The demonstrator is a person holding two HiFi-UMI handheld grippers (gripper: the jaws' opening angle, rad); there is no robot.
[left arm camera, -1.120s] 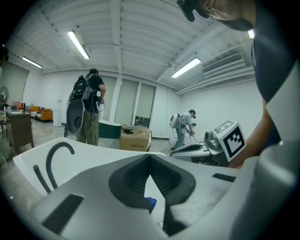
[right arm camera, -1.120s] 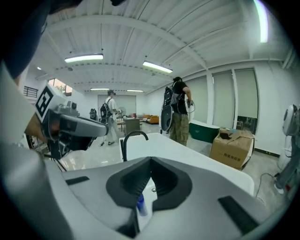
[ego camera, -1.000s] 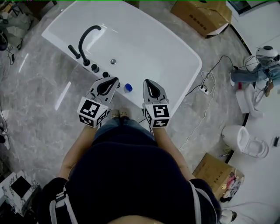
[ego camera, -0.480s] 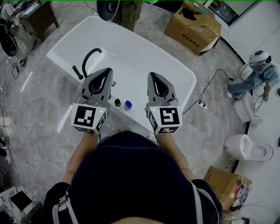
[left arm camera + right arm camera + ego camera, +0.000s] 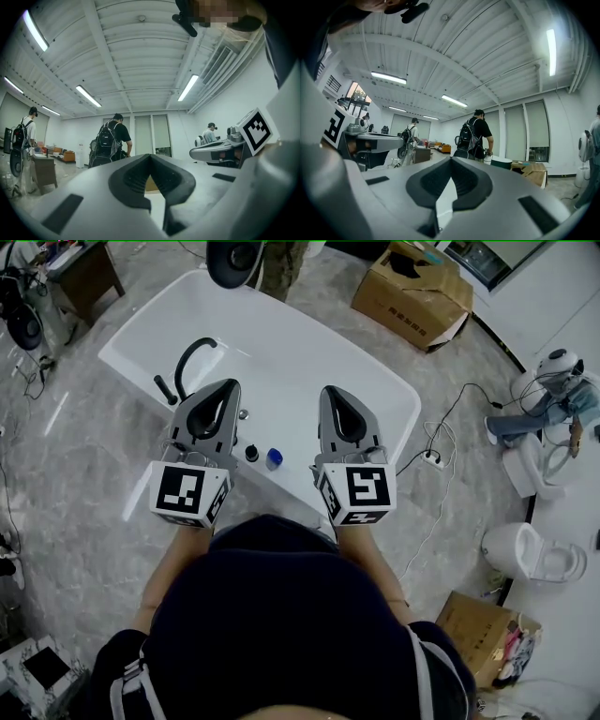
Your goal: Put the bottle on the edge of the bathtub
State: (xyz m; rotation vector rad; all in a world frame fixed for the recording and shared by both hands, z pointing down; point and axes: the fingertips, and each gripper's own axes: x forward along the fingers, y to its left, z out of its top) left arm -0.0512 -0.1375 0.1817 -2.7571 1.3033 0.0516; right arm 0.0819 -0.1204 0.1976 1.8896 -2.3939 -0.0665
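The left gripper [image 5: 225, 383] and right gripper [image 5: 333, 390] hovered, fingers together and empty, while the bottle [image 5: 274, 459] stood on the bathtub [image 5: 398, 395] edge, seemingly placed, so only retreat remained.

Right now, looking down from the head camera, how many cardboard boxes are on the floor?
2. One box lies open past the bathtub, at the top of the head view. The second box stands lower right, near the toilet. More may be hidden or out of frame.
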